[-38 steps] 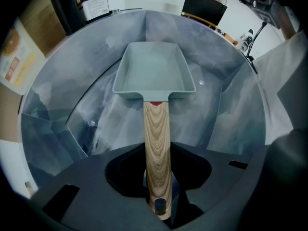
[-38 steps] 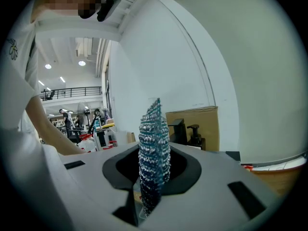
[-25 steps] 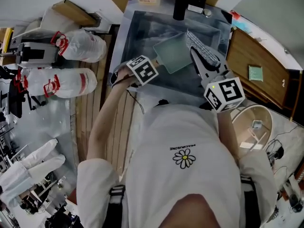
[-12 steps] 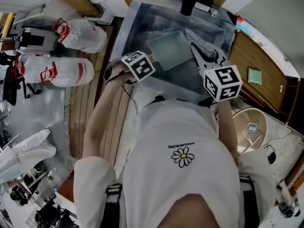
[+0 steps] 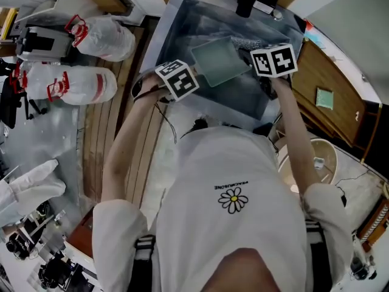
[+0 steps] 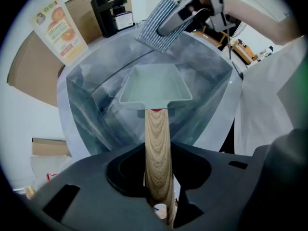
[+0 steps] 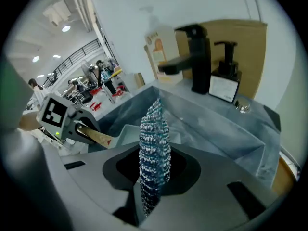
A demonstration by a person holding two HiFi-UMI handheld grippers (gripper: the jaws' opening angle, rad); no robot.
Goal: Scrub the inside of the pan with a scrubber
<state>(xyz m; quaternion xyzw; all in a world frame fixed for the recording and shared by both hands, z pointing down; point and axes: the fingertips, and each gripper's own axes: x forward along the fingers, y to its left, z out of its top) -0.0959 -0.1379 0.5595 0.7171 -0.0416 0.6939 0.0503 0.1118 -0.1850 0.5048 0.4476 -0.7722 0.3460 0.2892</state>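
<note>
Upper centre of the head view: a square pale-green pan [image 5: 217, 62] is held over the sink [image 5: 182, 24], its stiff wooden handle [image 6: 157, 148] clamped by the left hand-held gripper [image 6: 157, 201]. A mesh scrubber [image 7: 154, 143], judged soft and springy, is pinched edge-on in the right hand-held gripper [image 7: 150, 191].

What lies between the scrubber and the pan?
Nothing but bare sink shows between the scrubber and the pan, seen in the left gripper view.
</note>
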